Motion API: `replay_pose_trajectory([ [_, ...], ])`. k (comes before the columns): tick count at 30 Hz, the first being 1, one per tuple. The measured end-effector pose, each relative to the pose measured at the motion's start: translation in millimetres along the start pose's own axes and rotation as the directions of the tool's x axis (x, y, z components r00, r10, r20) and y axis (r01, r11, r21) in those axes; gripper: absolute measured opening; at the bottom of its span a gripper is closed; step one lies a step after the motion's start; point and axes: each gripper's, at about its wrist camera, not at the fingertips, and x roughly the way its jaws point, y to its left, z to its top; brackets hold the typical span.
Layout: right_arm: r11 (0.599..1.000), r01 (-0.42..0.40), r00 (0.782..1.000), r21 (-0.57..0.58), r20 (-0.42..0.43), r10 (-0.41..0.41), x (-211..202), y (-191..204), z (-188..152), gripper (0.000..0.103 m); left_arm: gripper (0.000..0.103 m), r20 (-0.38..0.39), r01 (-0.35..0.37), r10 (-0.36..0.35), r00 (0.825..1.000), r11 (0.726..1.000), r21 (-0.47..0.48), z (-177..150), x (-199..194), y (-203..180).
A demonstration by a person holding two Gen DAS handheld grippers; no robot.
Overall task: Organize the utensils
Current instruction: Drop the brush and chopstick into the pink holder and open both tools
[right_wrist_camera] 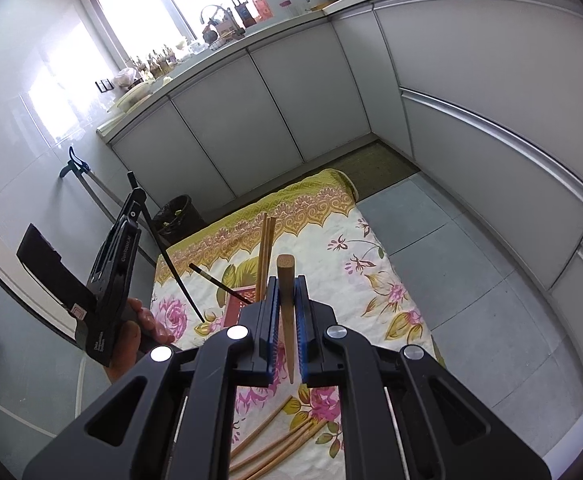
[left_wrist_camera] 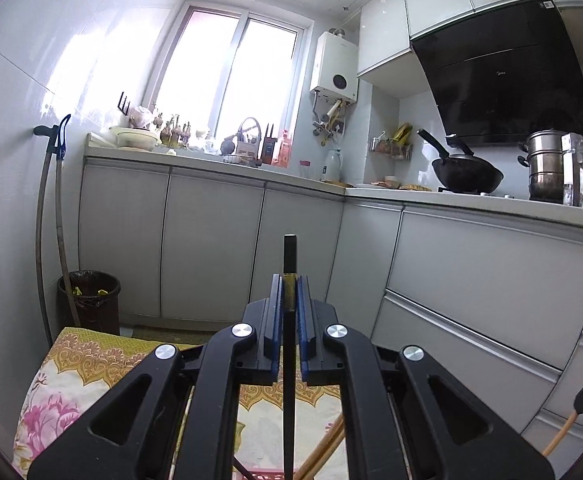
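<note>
Two chopsticks are being carried at once, one per gripper. The left gripper (left_wrist_camera: 289,300) is clamping a black chopstick (left_wrist_camera: 290,256), jaws pressed together on it; its long axis is running along the fingers, blunt end sticking out ahead, tip trailing back under the gripper. In the right wrist view the same black chopstick (right_wrist_camera: 171,264) is slanting, tip hanging down over the floral cloth (right_wrist_camera: 371,280). Centre of the cloth, a red holder (right_wrist_camera: 237,306) is already taking wooden chopsticks (right_wrist_camera: 265,252) plus one leaning black one. The right gripper (right_wrist_camera: 287,316) is clamping a wooden chopstick (right_wrist_camera: 285,292), butt end forward, taper pointing back. Loose wooden ones (right_wrist_camera: 275,436) are lying nearer. Likely step: transport to the holder. The next move probably needs each stick tipped upright, tip down, over the holder's mouth.
</note>
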Motion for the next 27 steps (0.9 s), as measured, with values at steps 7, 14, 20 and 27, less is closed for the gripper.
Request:
replay_pose_trajectory([
  [7, 1.000, 0.004, 1.000, 0.017, -0.018, -0.004, 19.9, -12.5, 2.8, 0.008, 0.007, -0.053, -0.042, 0.043, 0.998, 0.999, 0.009, -40.6, 29.0, 5.7],
  [14, 0.999, -0.004, 1.000, 0.052, -0.021, 0.005, 14.0, -17.5, 5.5, 0.008, 0.039, 0.016, -0.046, 0.046, 0.999, 0.999, 0.001, -11.9, -22.9, 8.0],
  [20, 0.998, -0.046, 0.999, 0.044, 0.025, 0.045, -15.3, 1.7, 14.4, 0.008, 0.055, 0.140, -0.043, 0.043, 0.989, 0.999, -0.004, 45.8, -114.1, 5.4],
  [27, 0.998, -0.062, 0.991, -0.012, 0.115, 0.063, -42.3, 41.7, 29.8, 0.008, 0.059, -0.012, -0.184, 0.184, 0.983, 0.983, -0.025, 60.0, -174.2, 23.2],
])
